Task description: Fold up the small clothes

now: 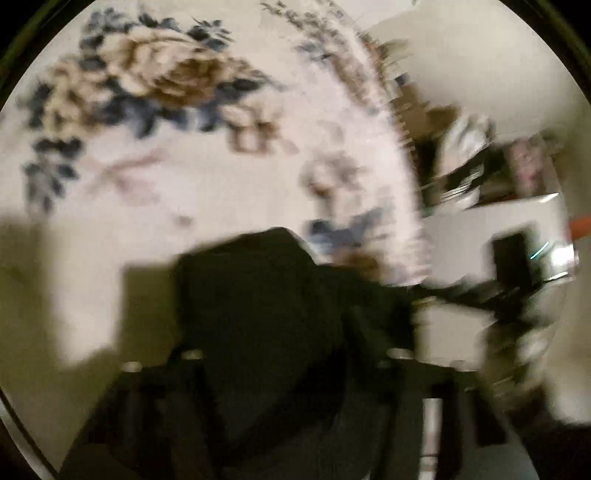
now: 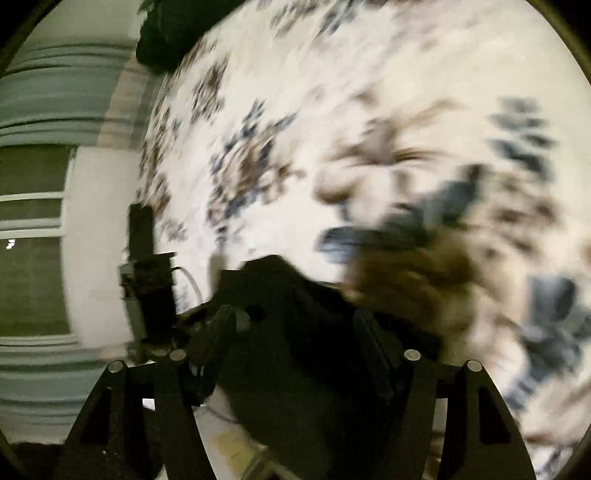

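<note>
Both views are motion-blurred. In the left wrist view a black garment [image 1: 266, 317] bunches between the fingers of my left gripper [image 1: 280, 332], which is shut on it and holds it above a white floral bedspread [image 1: 177, 155]. In the right wrist view my right gripper [image 2: 295, 325] is shut on the same black garment [image 2: 295, 362], which hangs over its fingers above the floral bedspread [image 2: 332, 110]. The other gripper [image 2: 151, 288] shows at the left, with cloth stretched towards it.
The bedspread's right edge [image 1: 410, 184] drops off to clutter and a white surface [image 1: 472, 229]. In the right wrist view a dark heap [image 2: 166, 33] lies at the far top, with a wall and white trim [image 2: 37, 184] at left.
</note>
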`<state>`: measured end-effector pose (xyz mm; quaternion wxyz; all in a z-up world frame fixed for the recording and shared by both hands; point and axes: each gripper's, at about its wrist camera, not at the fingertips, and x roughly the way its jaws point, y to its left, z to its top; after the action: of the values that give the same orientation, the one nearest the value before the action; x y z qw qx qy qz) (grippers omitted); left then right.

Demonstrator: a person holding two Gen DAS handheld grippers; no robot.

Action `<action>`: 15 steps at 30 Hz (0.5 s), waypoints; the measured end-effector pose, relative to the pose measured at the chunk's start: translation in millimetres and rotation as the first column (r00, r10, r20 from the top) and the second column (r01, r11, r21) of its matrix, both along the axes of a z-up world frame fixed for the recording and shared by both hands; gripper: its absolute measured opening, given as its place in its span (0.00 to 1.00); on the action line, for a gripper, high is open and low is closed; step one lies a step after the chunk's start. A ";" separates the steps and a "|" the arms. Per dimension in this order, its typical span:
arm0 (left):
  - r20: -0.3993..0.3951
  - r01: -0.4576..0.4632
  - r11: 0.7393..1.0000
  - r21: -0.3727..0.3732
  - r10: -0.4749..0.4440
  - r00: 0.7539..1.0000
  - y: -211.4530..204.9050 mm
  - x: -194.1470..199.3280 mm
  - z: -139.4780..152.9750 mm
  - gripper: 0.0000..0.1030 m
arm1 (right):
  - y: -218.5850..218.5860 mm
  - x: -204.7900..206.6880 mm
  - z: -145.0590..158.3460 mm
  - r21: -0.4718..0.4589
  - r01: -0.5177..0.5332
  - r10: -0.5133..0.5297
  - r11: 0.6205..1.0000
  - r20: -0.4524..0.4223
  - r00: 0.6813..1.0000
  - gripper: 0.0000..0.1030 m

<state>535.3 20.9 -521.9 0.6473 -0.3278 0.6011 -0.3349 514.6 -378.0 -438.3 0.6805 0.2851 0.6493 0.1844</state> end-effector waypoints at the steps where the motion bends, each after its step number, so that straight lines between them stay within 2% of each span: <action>1: -0.025 -0.026 0.997 -0.070 0.024 0.999 3.5 -0.5 -0.1 0.42 | -11.3 -11.7 2.0 -0.003 0.036 -0.036 0.999 0.001 0.999 0.66; 3: -0.114 -0.109 0.968 -0.227 0.085 0.990 15.8 -3.7 -8.8 0.42 | -27.3 -40.5 -2.8 -0.013 0.094 -0.094 0.996 -0.024 0.995 0.66; 4: -0.165 -0.161 0.955 -0.250 0.122 0.979 25.1 -5.6 -19.7 0.42 | -31.9 -52.2 -6.1 -0.022 0.113 -0.113 0.993 -0.033 0.993 0.66; 5: -0.190 -0.183 0.959 -0.215 0.143 0.971 31.9 -5.9 -28.1 0.43 | -36.2 -64.7 -10.9 -0.024 0.127 -0.128 0.992 -0.053 0.990 0.66; 6: -0.192 -0.182 0.978 -0.104 0.160 0.968 41.0 -5.8 -35.8 0.43 | -38.4 -73.1 -16.7 -0.018 0.141 -0.142 0.990 -0.070 0.987 0.66; 7: -0.183 -0.186 0.982 -0.025 0.178 0.967 50.5 -5.9 -39.1 0.45 | -42.9 -83.4 -23.5 -0.007 0.164 -0.164 0.986 -0.093 0.982 0.66; 9: -0.197 -0.222 0.975 -0.006 0.216 0.956 66.1 -6.5 -37.2 0.48 | -47.4 -95.5 -37.4 -0.010 0.194 -0.193 0.981 -0.127 0.973 0.66; 10: -0.193 -0.241 0.970 -0.005 0.236 0.952 74.1 -8.0 -31.2 0.61 | -47.7 -100.1 -41.7 -0.012 0.205 -0.205 0.979 -0.134 0.970 0.67; 11: -0.170 -0.248 0.969 0.000 0.245 0.955 80.9 -10.8 -22.4 0.74 | -47.5 -106.3 -42.6 -0.005 0.216 -0.215 0.976 -0.128 0.968 0.73; 12: -0.152 -0.249 0.968 0.005 0.247 0.957 85.9 -14.0 -14.3 0.78 | -47.2 -109.9 -42.1 -0.002 0.219 -0.217 0.976 -0.121 0.969 0.76; 15: -0.123 -0.220 0.975 0.028 0.222 0.967 88.8 -30.0 3.3 0.91 | -41.0 -119.1 -41.6 -0.004 0.214 -0.214 0.977 -0.104 0.971 0.77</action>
<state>505.3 109.7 -518.6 0.6438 -0.4087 0.6026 -0.2352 395.5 -419.0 -479.9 0.6608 0.3651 0.6485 0.0975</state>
